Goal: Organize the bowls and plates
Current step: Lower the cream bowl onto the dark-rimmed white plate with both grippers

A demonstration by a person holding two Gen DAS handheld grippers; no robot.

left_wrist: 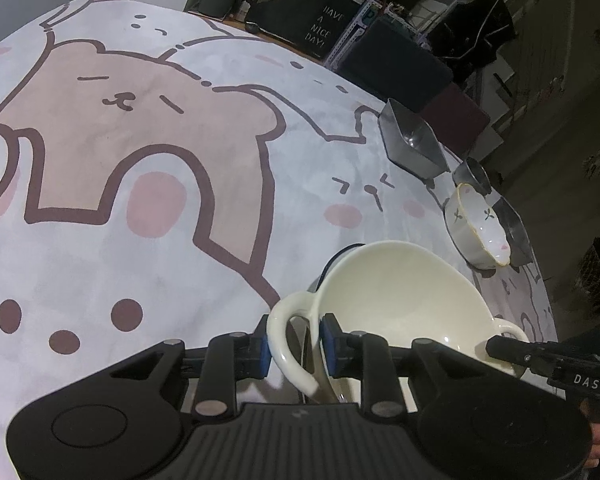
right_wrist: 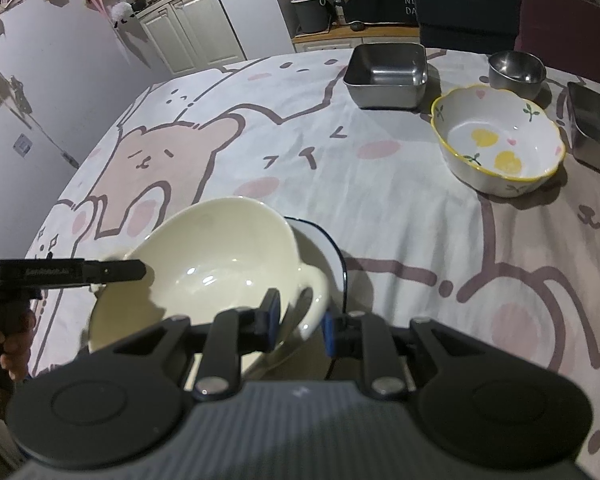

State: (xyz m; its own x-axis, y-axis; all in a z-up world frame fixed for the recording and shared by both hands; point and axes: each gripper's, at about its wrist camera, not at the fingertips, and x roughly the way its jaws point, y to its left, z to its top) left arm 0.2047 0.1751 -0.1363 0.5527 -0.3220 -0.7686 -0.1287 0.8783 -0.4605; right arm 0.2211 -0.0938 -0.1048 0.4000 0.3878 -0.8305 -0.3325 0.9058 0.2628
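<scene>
A cream bowl with a loop handle on each side sits over a white plate with a dark blue rim, low on the cartoon-bear tablecloth. My left gripper is shut on one handle, a blue pad on each side of the loop. My right gripper is shut on the opposite handle, one pad inside the bowl's rim and one outside the loop. Most of the plate is hidden under the bowl. I cannot tell whether the bowl rests on it.
A flower-patterned bowl stands farther back on the right. Behind it are a square steel tray, a round steel cup and a second steel container near the table edge. Chairs and a cluttered counter lie beyond.
</scene>
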